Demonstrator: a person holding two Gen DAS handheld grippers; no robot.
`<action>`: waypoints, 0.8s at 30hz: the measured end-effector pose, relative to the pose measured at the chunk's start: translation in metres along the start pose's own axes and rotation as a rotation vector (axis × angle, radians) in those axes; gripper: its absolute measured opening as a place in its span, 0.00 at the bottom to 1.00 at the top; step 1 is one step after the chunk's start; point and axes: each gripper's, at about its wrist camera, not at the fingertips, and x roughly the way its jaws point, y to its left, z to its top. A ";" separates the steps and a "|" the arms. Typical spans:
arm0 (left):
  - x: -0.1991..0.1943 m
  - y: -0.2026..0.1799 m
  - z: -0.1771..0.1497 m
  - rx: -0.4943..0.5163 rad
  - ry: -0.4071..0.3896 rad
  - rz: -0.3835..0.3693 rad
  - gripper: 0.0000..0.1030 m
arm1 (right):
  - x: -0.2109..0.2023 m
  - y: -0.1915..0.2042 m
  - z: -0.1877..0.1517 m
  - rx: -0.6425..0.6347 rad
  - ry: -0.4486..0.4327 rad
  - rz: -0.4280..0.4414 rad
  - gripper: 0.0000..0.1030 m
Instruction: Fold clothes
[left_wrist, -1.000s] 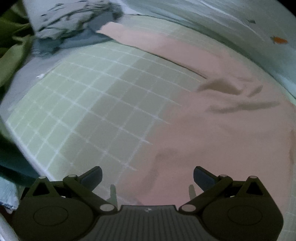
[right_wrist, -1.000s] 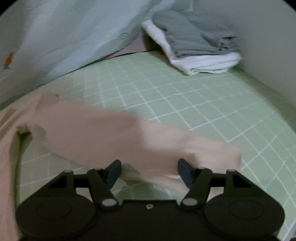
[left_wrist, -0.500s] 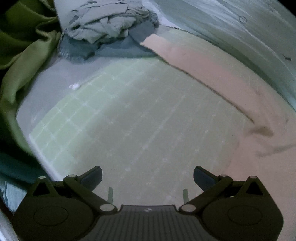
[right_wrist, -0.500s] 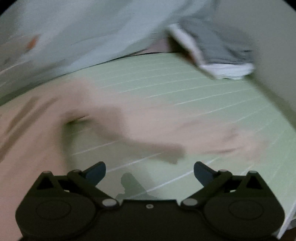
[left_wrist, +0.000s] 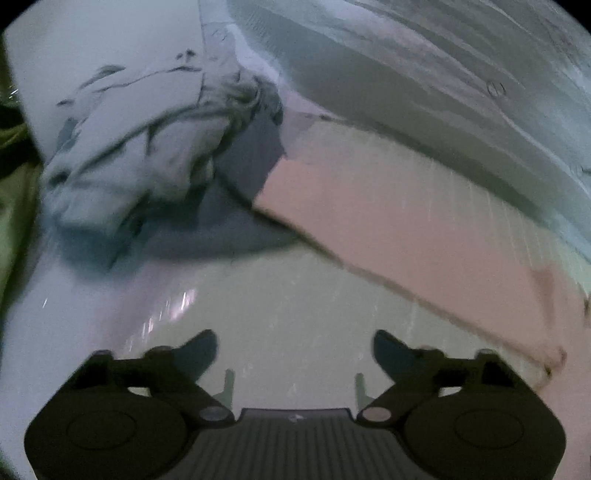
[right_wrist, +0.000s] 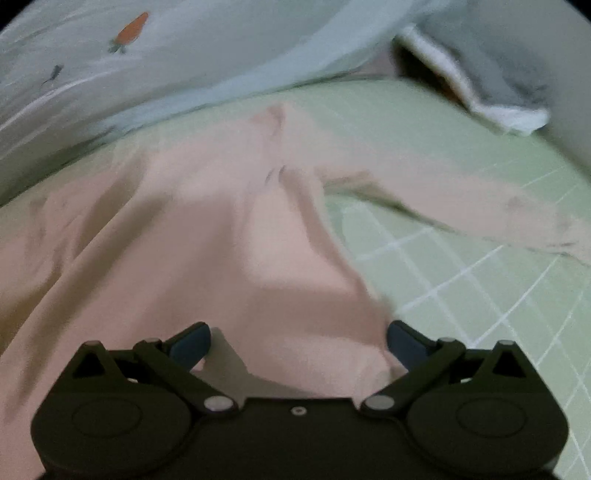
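A pale pink garment (right_wrist: 207, 229) lies spread on the green checked bed sheet (right_wrist: 461, 266). In the right wrist view its body fills the left and middle, with one sleeve (right_wrist: 480, 206) stretched out to the right. My right gripper (right_wrist: 297, 341) hovers open just over the garment's body, nothing between its fingers. In the left wrist view the other pink sleeve (left_wrist: 388, 214) runs from the middle to the right edge. My left gripper (left_wrist: 295, 349) is over bare sheet (left_wrist: 288, 295) short of that sleeve, its jaws closing with nothing between them.
A crumpled heap of grey clothes (left_wrist: 147, 155) lies beyond the sleeve's end in the left wrist view. A light blue quilt (right_wrist: 184, 55) with a carrot print runs along the back. Folded grey and white clothes (right_wrist: 480, 85) sit at the far right by the wall.
My left gripper swept left off the pink body toward the sleeve end and grey heap. My right gripper let go of the sleeve, opened wide and slid left over the garment's body.
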 end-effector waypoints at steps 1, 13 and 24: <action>0.009 0.005 0.011 -0.005 -0.009 -0.013 0.68 | 0.001 0.004 0.000 -0.001 -0.007 -0.014 1.00; 0.094 0.032 0.092 -0.043 -0.048 -0.062 0.31 | 0.006 0.008 0.007 0.088 0.042 -0.073 1.00; 0.116 0.014 0.077 0.033 -0.013 -0.051 0.49 | 0.006 0.010 0.002 0.103 0.027 -0.085 1.00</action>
